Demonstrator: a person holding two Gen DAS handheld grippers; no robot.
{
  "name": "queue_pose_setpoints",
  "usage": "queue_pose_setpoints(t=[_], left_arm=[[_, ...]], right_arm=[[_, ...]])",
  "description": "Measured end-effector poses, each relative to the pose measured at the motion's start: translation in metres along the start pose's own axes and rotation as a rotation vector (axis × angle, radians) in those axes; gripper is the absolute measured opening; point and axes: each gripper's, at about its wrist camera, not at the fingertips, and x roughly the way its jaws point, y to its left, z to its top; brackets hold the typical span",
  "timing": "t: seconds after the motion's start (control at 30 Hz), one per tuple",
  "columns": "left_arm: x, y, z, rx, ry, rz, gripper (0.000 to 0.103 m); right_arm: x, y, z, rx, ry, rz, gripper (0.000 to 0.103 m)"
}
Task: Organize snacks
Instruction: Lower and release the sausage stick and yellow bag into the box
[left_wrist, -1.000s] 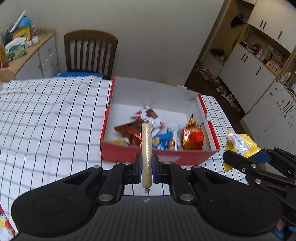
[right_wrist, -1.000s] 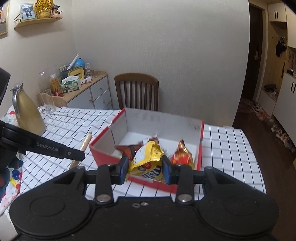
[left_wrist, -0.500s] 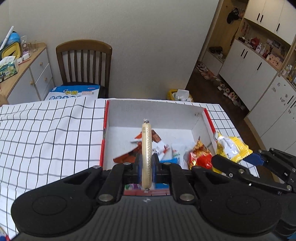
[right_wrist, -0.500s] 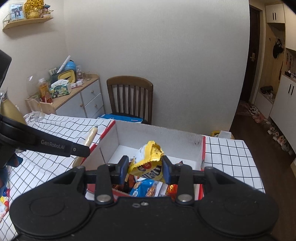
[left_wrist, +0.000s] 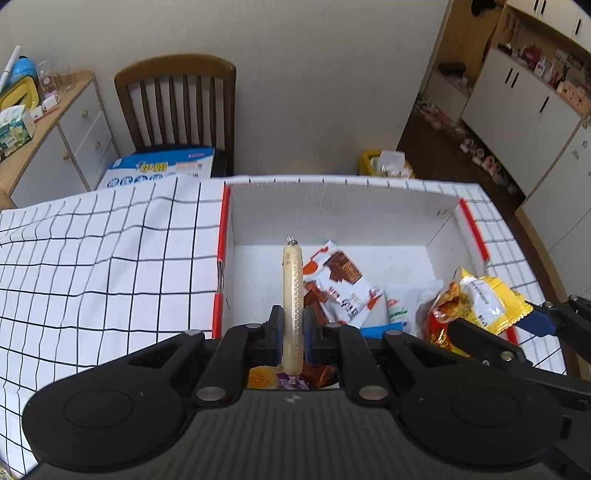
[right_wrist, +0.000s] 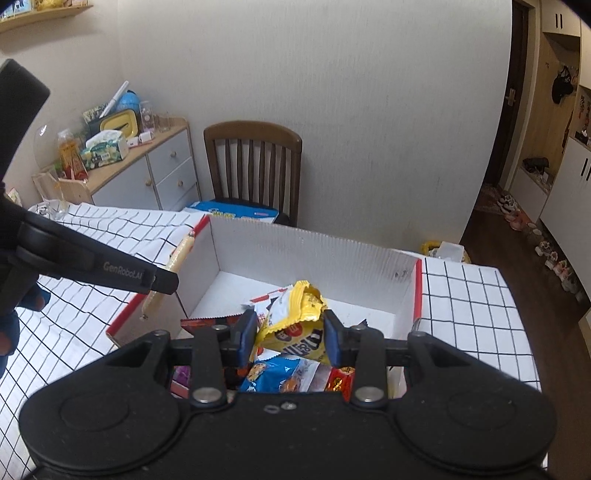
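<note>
A red-rimmed white cardboard box stands on the checked tablecloth and holds several snack packets. My left gripper is shut on a long pale sausage stick, held over the box's near left part. My right gripper is shut on a yellow snack bag, held above the packets in the box. The bag also shows in the left wrist view at the box's right side. The sausage stick also shows in the right wrist view.
A wooden chair stands behind the table with a blue-and-white pack on its seat. A sideboard with clutter is at the back left. White cupboards are to the right.
Both grippers have moved forward from in front of the box to over its inside, each still holding its snack. The camera views now look down into the box.
</note>
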Motion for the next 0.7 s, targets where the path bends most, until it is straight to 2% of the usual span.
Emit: queue_pose_setpoints(t=[0.33, 0.63, 0.7], left_arm=[[0.031, -0.002, -0.011, 0.027, 0.094, 0.020, 0.010], [0.036, -0.006, -0.019, 0.039, 0.112, 0.004, 0.011], [0.036, -0.006, -0.020, 0.038, 0.113, -0.002, 0.018]], right_arm=[[0.018, -0.002, -0.004, 0.004, 0.051, -0.005, 0.037], [0.026, -0.001, -0.005, 0.000, 0.076, -0.018, 0.037], [0.028, -0.001, -0.006, 0.001, 0.081, -0.019, 0.037]])
